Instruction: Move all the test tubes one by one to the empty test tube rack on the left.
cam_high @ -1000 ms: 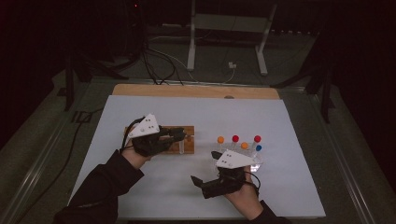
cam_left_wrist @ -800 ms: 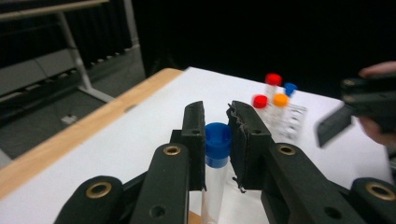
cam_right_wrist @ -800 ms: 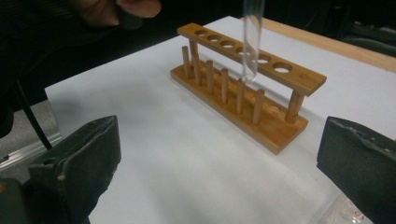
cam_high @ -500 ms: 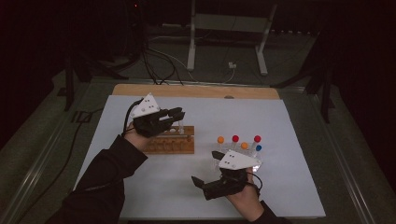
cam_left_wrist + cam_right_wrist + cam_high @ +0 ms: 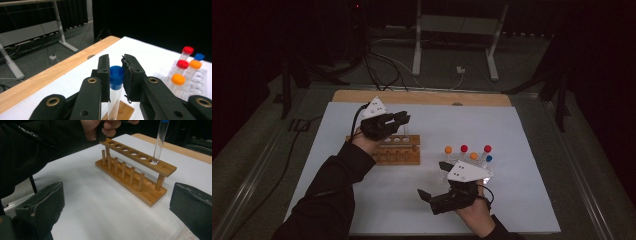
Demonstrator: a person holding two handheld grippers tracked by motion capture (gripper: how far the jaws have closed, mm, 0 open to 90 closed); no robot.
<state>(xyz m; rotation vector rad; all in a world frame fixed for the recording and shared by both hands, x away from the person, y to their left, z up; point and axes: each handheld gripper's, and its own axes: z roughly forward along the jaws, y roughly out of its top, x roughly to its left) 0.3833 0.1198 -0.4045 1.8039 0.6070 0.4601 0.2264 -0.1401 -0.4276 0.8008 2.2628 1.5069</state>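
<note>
Gripping blue-capped tube point(image 5: 116, 82), left fingers point(image 5: 103, 72) closed.

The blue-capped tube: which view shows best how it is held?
The left gripper view: the jaws clamp the tube just at its cap. The right gripper view shows its lower end at a hole of the rack. In the high view the left gripper hides it.
</note>
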